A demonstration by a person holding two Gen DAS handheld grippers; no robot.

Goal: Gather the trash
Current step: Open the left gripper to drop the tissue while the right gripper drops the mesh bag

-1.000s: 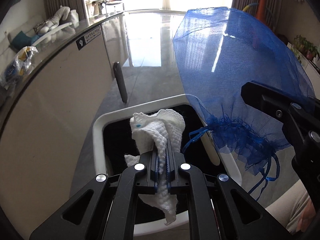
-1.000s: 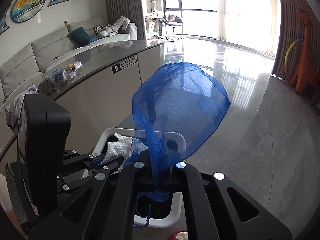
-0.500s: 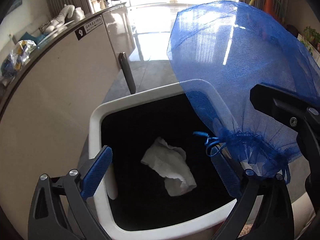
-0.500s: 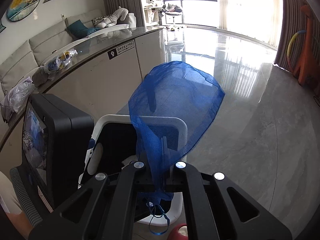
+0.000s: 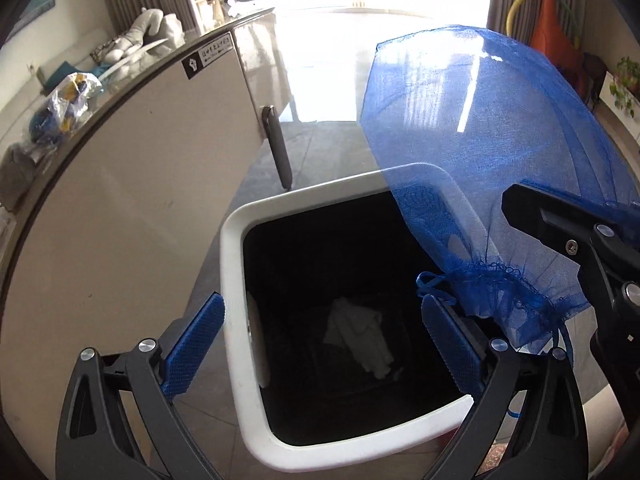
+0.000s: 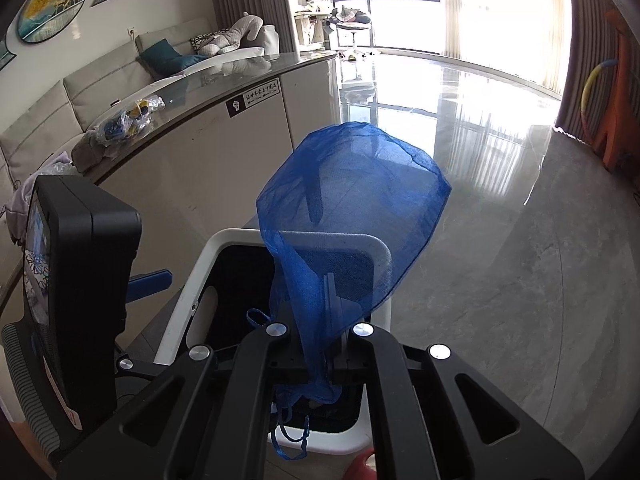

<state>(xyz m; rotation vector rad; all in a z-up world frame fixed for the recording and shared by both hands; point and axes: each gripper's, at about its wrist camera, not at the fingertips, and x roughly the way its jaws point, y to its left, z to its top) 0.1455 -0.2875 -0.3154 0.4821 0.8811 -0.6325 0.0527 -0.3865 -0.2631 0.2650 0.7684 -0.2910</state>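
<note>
crumpled white tissue (image 5: 358, 338) lies at the bottom of the white, rounded-square bin (image 5: 236, 280) with its black lining. left gripper (image 5: 320, 346) hangs spread wide above the bin's near rim, nothing between its ribbed blue pads, while right gripper (image 6: 320, 350) is pressed together on the gathered neck of a sheer blue mesh drawstring bag (image 6: 352, 208) billowing over the bin's far right corner.

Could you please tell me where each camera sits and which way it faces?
Left wrist: on the left hand-held gripper, tilted down into the white bin; its open fingers show.
Right wrist: on the right hand-held gripper, facing bin and floor; its arms show, shut on the blue mesh bag.
Shared: bin, bag, counter.
</note>
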